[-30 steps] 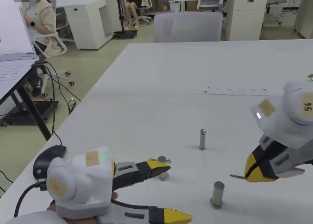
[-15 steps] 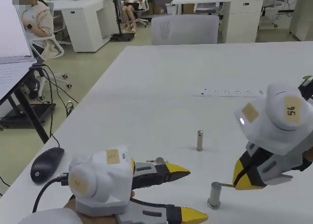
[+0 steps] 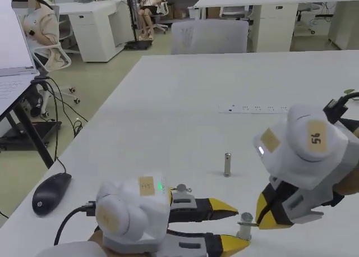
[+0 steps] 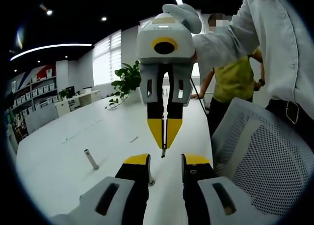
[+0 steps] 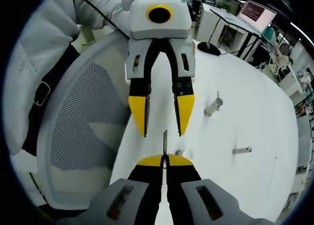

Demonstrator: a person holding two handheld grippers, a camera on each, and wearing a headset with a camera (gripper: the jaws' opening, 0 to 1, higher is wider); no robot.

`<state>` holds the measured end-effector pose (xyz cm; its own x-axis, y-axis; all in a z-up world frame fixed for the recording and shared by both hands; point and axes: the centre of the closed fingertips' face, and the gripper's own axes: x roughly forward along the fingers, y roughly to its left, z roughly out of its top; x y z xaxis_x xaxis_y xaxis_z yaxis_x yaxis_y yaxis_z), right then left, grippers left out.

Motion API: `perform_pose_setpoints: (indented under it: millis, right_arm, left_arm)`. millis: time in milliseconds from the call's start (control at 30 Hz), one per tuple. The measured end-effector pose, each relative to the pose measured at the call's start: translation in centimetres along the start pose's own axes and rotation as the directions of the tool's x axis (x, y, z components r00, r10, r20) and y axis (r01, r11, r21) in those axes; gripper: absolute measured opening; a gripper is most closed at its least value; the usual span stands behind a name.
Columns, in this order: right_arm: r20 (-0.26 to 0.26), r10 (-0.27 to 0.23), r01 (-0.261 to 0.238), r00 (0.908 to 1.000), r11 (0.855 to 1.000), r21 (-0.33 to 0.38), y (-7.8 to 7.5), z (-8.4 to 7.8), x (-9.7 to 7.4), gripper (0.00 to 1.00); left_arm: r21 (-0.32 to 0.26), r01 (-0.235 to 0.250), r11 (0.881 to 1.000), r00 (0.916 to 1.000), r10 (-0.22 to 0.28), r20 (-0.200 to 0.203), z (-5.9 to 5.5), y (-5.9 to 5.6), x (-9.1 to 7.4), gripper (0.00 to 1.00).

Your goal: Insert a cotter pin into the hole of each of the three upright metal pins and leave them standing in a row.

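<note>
The right hand-held gripper (image 5: pixel 165 161) pinches a cotter pin (image 5: pixel 165 139) beside a metal pin (image 3: pixel 245 222), the left hand-held gripper (image 4: pixel 168 161) wide open; the head view shows another metal pin (image 3: pixel 227 164) behind.

L gripper (image 3: pixel 238 226) & R gripper (image 3: pixel 259 220): white bodies, black jaws w/ yellow tips. Cotter pin (image 5: pixel 165 141) & metal pin (image 3: pixel 227 163): silver-grey. Table (image 3: pixel 168 111) plain white. Mouse (image 3: pixel 44 192) black. Chair (image 5: pixel 78 112): pale grey mesh, dotted.
</note>
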<state>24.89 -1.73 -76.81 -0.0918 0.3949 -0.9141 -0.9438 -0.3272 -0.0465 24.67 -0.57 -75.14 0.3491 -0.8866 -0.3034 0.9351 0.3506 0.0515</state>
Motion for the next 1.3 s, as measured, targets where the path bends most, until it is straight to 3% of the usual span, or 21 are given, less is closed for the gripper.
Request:
perform_pose_setpoints:
  millis: [267, 533, 1300]
  right_arm:
    - [-0.006, 0.005, -0.005, 1.0000, 1.000, -0.020, 0.3, 0.4, 0.2, 0.02]
    - [-0.011, 0.007, -0.007, 0.9999, 0.999, -0.034, 0.6, 0.6, 0.3, 0.02]
    - [-0.007, 0.012, -0.012, 0.9999, 0.998, -0.055, 0.7, 1.1, 0.6, 0.02]
  left_arm:
    - [0.005, 0.026, 1.000, 0.9994, -0.026, -0.023, -0.2, -0.6, 0.7, 0.18]
    - [0.009, 0.017, 1.000, 0.9993, -0.017, -0.033, -0.3, -0.5, 0.7, 0.11]
    - [-0.057, 0.014, 0.998, 0.9993, -0.016, -0.035, -0.5, -0.5, 0.8, 0.01]
